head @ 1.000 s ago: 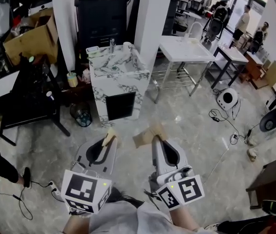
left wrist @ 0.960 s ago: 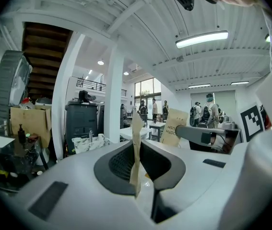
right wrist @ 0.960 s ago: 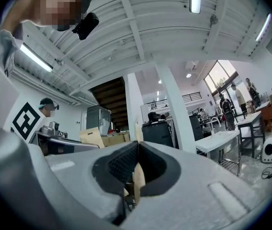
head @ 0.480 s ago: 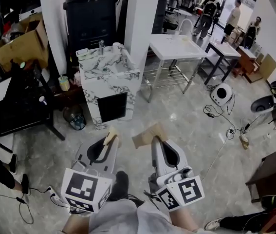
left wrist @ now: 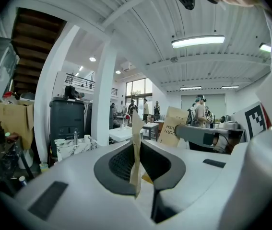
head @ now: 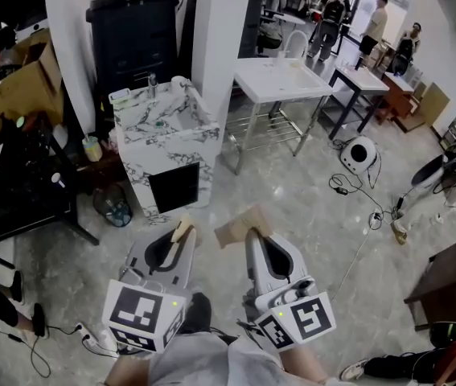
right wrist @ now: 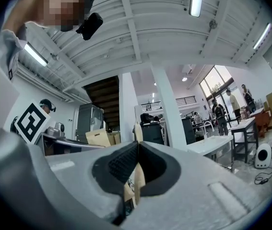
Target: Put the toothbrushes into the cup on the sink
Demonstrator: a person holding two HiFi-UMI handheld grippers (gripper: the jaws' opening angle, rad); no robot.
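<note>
Head view: the left gripper [head: 176, 243] pinches the left toothbrush pack [head: 182, 228] and the right gripper [head: 252, 236] clamps the right toothbrush pack [head: 234, 227]. Both are well short of the marble sink [head: 163, 132] far left, where the cup [head: 181, 82] stands.

Left gripper view: the left toothbrush pack [left wrist: 136, 150] is held by a thin edge, so it could twist loose.

Right gripper view: the jaws are tight on the right toothbrush pack [right wrist: 136, 178], so crushing looks likelier than dropping.

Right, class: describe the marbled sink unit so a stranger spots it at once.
Find the central white pillar. At its foot, to its left in the head view, stands the sink unit. Unlike the plain white table right of the pillar, it is dark-veined marble with a black front opening.
</note>
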